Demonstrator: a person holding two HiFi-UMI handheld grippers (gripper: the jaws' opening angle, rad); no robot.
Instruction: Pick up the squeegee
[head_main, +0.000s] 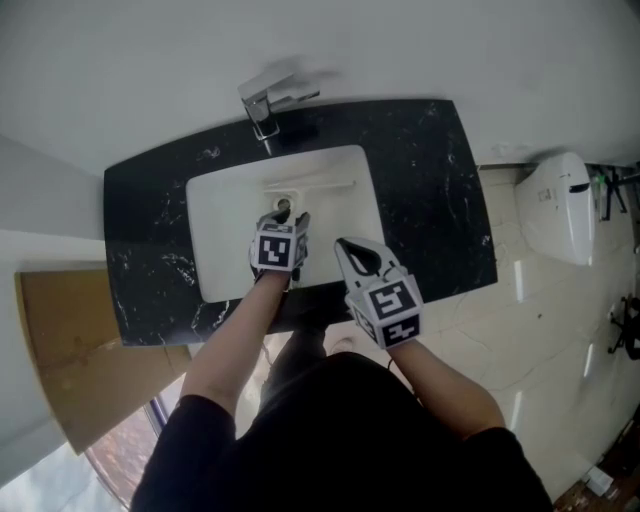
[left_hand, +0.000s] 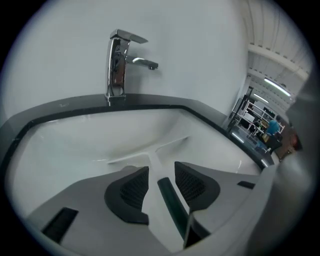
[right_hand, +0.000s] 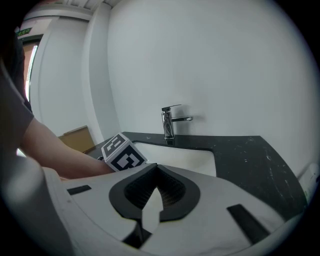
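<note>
A white T-shaped squeegee (left_hand: 150, 152) lies in the white basin (head_main: 220, 240), its blade (head_main: 310, 184) across the far side below the faucet. In the left gripper view its handle, with a dark green strip, runs back between my jaws. My left gripper (head_main: 283, 212) (left_hand: 161, 182) is down in the basin and shut on that handle, both pads against it. My right gripper (head_main: 352, 250) (right_hand: 156, 172) hovers over the basin's front right edge, shut, with nothing in it.
A chrome faucet (head_main: 268, 105) (left_hand: 117, 65) (right_hand: 167, 122) stands at the back of the black marble counter (head_main: 430, 180). A white fixture (head_main: 555, 205) sits to the right, a cardboard box (head_main: 70, 340) to the left. A white wall rises behind.
</note>
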